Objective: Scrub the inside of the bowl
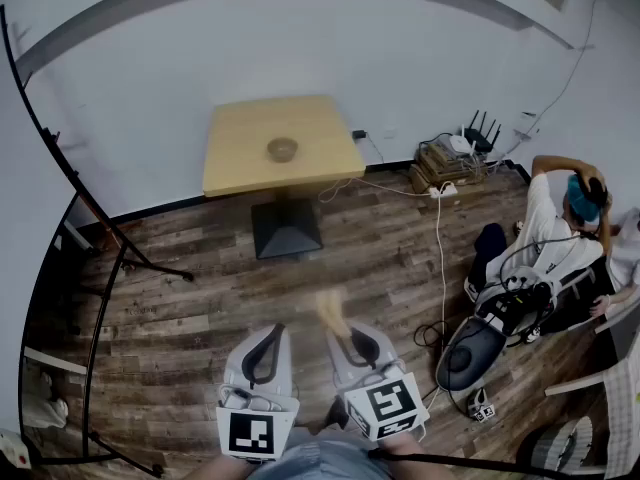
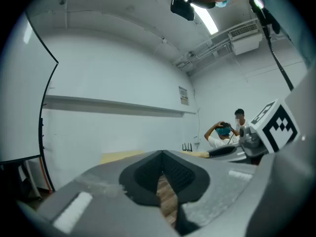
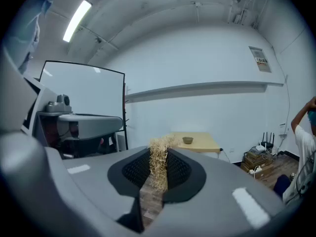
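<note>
Where white walls (image 1: 300, 38) meet, a bowl (image 1: 282, 149) tops the table (image 1: 238, 128).

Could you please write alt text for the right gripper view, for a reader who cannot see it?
The right gripper is shut on a straw-like scrubber. Far beyond, a small bowl sits on a light wooden table by a white wall.
</note>
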Demonstrator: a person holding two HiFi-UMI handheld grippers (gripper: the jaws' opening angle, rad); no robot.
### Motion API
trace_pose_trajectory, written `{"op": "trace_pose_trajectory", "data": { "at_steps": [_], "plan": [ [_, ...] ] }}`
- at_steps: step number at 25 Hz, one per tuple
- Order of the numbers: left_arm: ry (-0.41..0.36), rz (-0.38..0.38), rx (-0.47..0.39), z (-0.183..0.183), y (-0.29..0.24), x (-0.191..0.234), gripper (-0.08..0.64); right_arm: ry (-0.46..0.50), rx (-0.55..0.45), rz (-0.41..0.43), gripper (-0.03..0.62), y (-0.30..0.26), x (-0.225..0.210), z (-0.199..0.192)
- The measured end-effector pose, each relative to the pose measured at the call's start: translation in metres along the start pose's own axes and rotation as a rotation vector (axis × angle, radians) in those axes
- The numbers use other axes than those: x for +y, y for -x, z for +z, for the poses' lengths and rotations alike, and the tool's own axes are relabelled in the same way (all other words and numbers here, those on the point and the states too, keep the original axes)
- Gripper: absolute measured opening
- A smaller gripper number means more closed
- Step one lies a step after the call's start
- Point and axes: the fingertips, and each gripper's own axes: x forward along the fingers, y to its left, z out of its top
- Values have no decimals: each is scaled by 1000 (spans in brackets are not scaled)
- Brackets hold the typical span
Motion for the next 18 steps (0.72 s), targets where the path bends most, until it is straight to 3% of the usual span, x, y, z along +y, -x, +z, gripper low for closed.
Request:
{"op": "trace_pose_trajectory", "data": {
  "at_steps": [11, 18],
  "plan": [
    [-14, 2, 29, -2, -16, -34, 20, -16, -11, 1, 63, 22, -31, -6],
    [-37, 15, 45, -1, -33, -62, 20, -90, -63, 5, 66, 39, -67, -3]
  ]
}}
